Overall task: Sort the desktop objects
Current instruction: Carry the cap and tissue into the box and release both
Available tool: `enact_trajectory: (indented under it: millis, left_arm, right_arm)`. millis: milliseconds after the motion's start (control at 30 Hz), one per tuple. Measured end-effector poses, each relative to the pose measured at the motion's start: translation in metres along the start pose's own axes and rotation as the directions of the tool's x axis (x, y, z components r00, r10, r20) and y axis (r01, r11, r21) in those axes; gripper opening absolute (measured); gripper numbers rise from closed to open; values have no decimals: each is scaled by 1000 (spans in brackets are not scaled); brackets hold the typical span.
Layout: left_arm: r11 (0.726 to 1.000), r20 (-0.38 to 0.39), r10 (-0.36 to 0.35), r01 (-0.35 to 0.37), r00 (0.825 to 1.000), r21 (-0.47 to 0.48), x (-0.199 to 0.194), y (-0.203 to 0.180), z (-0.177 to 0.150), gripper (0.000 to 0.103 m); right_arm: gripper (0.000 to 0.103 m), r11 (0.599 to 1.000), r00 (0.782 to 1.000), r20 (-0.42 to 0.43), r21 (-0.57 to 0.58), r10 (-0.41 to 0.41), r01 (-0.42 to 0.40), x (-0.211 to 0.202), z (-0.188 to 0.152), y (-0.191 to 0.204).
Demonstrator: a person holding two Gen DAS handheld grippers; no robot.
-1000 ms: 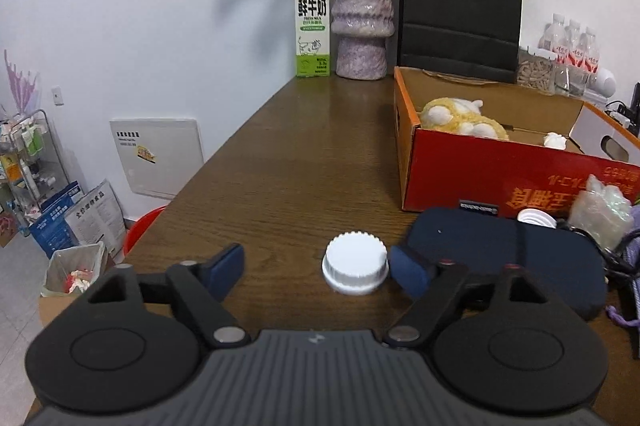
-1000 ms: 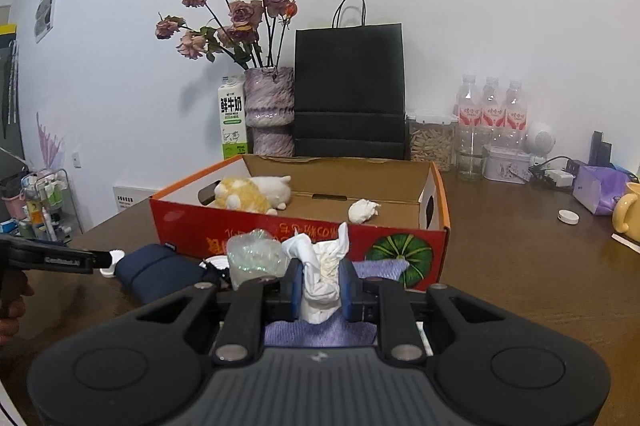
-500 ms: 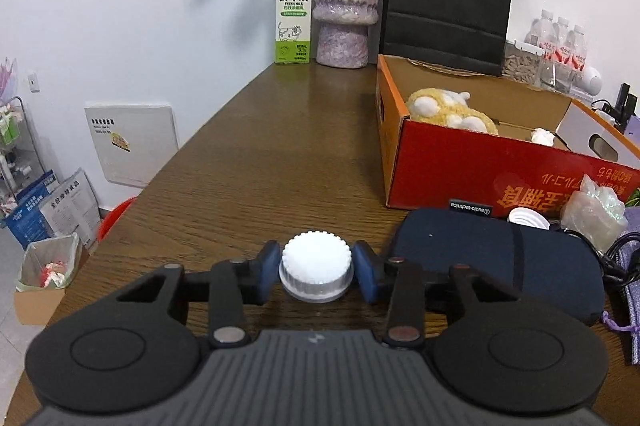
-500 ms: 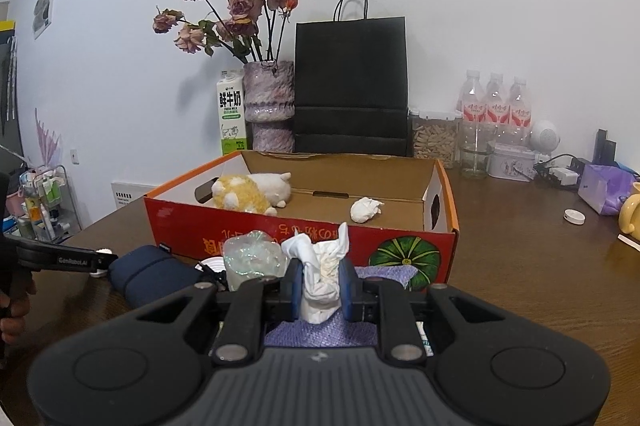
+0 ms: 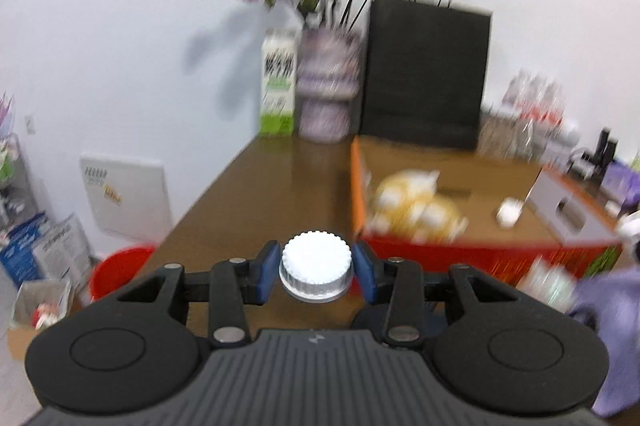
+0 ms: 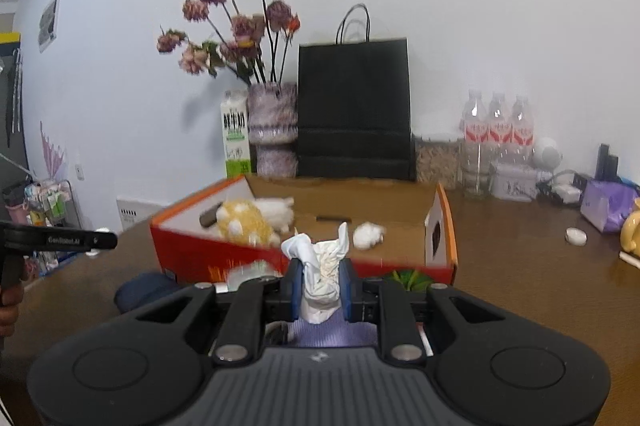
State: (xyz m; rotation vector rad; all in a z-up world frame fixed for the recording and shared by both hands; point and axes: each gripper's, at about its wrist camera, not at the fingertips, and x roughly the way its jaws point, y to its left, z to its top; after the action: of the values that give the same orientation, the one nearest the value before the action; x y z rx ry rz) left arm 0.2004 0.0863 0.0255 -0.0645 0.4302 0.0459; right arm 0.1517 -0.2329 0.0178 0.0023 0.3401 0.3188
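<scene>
My left gripper [image 5: 316,272] is shut on a white ribbed bottle cap [image 5: 316,266], held off the wooden table in front of the red cardboard box [image 5: 460,254]. My right gripper [image 6: 320,286] is shut on a crumpled white tissue [image 6: 320,274], lifted just before the same red box [image 6: 192,250]. Inside the box lie a yellow-and-white plush toy [image 6: 248,218] and a small white wad [image 6: 368,235]. The left gripper [image 6: 60,240] shows at the left edge of the right wrist view, with a hand under it.
A purple cloth [image 6: 340,332] and a dark blue case [image 6: 148,292] lie below the right gripper. Behind the box stand a milk carton [image 6: 235,134], a vase of dried flowers [image 6: 274,128], a black paper bag [image 6: 354,110] and water bottles [image 6: 498,130]. A red bucket [image 5: 116,272] sits on the floor.
The left gripper closed on the white cap and lifted it off the table. The right gripper, still shut on the tissue, rose slightly so the box interior shows more.
</scene>
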Motion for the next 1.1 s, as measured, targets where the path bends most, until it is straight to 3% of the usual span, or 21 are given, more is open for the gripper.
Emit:
enact_trajectory:
  millis: [233, 533, 767, 967, 1100]
  left_arm:
    - [997, 87, -82, 81, 993, 13, 18, -45, 44, 41]
    - [991, 37, -130, 129, 991, 14, 92, -113, 68, 41]
    - [994, -11, -87, 87, 996, 69, 137, -137, 47, 41]
    - [994, -65, -50, 56, 997, 99, 144, -139, 32, 41]
    - [995, -72, -43, 49, 997, 82, 145, -135, 30, 41]
  right_arm:
    - [18, 1000, 998, 61, 24, -1, -1, 25, 48, -10]
    - [19, 998, 998, 31, 48, -46, 44, 97, 90, -33]
    - [19, 992, 995, -95, 116, -41, 52, 147, 69, -60]
    - [18, 991, 984, -174, 127, -31, 54, 163, 52, -62]
    - [20, 990, 984, -178, 131, -27, 51, 163, 50, -61]
